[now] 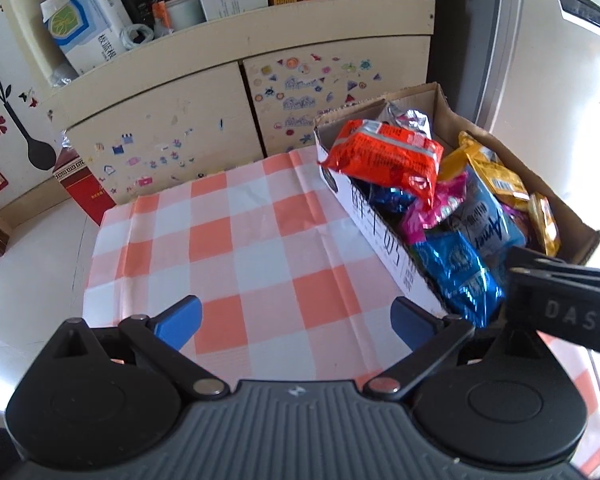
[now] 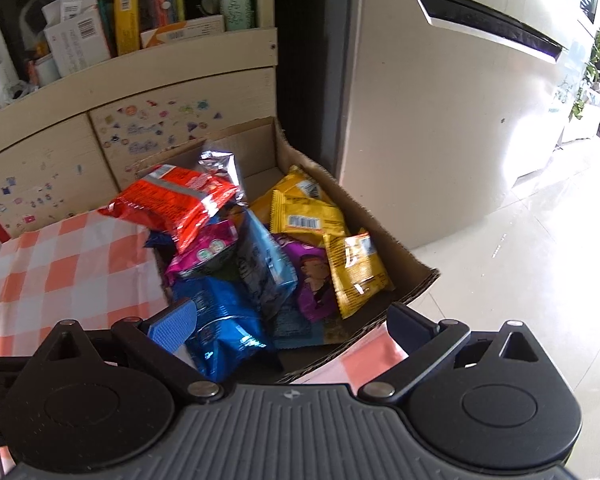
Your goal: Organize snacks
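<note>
Your snack packets sit heaped in the open cardboard box, which rests on the checked cloth covering the desk, hard against the cloth's far right side. Your left gripper hangs spread and empty over bare cloth just left of the box; your right gripper is likewise spread, holding nothing, poised at the box's near end above the blue foil bag. The red bag lies topmost, overhanging the box's left wall, with yellow packets against the right wall. These packets look light, puffed with air and slick-skinned, so they will likely crumple and slide under a hard squeeze; the crimped end seam or a flattened corner looks like the surest hold. The box walls hem your right gripper on both sides, and a cabinet stands just behind the box. Open room lies left of the box, across the cloth.
</note>
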`<state>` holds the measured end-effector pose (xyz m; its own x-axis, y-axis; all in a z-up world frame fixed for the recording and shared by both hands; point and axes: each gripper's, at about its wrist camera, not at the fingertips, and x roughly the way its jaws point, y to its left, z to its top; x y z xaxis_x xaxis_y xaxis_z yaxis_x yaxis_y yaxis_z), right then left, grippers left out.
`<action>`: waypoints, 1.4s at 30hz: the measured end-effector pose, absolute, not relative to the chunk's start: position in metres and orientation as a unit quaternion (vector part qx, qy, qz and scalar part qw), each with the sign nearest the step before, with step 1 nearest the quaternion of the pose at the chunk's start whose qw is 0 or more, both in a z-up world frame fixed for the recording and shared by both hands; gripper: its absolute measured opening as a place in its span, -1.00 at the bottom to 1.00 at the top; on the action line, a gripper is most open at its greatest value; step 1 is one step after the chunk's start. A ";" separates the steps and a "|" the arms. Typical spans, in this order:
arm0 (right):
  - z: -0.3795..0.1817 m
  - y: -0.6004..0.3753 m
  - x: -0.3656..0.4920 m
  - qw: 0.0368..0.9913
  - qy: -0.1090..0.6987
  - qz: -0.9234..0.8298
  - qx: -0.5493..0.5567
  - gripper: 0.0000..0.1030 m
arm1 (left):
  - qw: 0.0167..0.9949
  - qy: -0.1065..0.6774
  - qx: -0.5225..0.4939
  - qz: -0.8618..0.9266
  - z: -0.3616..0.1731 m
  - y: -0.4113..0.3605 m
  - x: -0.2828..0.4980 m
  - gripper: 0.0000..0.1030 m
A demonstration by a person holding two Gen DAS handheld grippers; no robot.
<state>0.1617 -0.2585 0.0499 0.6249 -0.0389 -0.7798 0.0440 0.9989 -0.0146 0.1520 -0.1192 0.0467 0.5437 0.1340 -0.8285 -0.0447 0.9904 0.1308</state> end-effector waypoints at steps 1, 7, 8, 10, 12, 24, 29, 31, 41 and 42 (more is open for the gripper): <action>0.050 -0.255 0.159 0.902 0.431 -0.019 0.001 1.00 | 0.877 0.475 0.047 0.050 0.046 -0.119 0.148 0.95; 0.046 -0.242 0.142 0.901 0.433 -0.006 0.003 1.00 | 0.876 0.479 0.038 0.047 0.046 -0.107 0.126 0.95; 0.046 -0.241 0.140 0.902 0.433 -0.005 0.004 1.00 | 0.877 0.478 0.037 0.048 0.047 -0.104 0.123 0.95; 0.045 -0.238 0.135 0.902 0.431 -0.003 0.003 1.00 | 0.879 0.474 0.034 0.049 0.049 -0.098 0.115 0.95; 0.044 -0.236 0.131 0.903 0.430 0.000 0.001 1.00 | 0.880 0.471 0.033 0.051 0.051 -0.090 0.107 0.95; 0.022 -0.201 0.092 0.894 0.445 0.042 0.000 1.00 | 0.872 0.486 0.007 0.057 0.037 -0.038 0.061 0.95; 0.003 -0.185 0.081 0.885 0.462 0.054 0.007 1.00 | 0.862 0.502 -0.005 0.069 0.022 -0.015 0.050 0.95; -0.006 -0.175 0.078 0.879 0.472 0.069 -0.006 1.00 | 0.860 0.504 -0.017 0.076 0.018 -0.004 0.047 0.95; -0.049 -0.120 0.068 0.856 0.495 0.125 -0.079 1.00 | 0.857 0.502 -0.041 0.109 0.003 0.039 0.043 0.94; -0.053 -0.118 0.068 0.856 0.495 0.127 -0.078 1.00 | 0.854 0.506 -0.044 0.110 0.000 0.043 0.043 0.94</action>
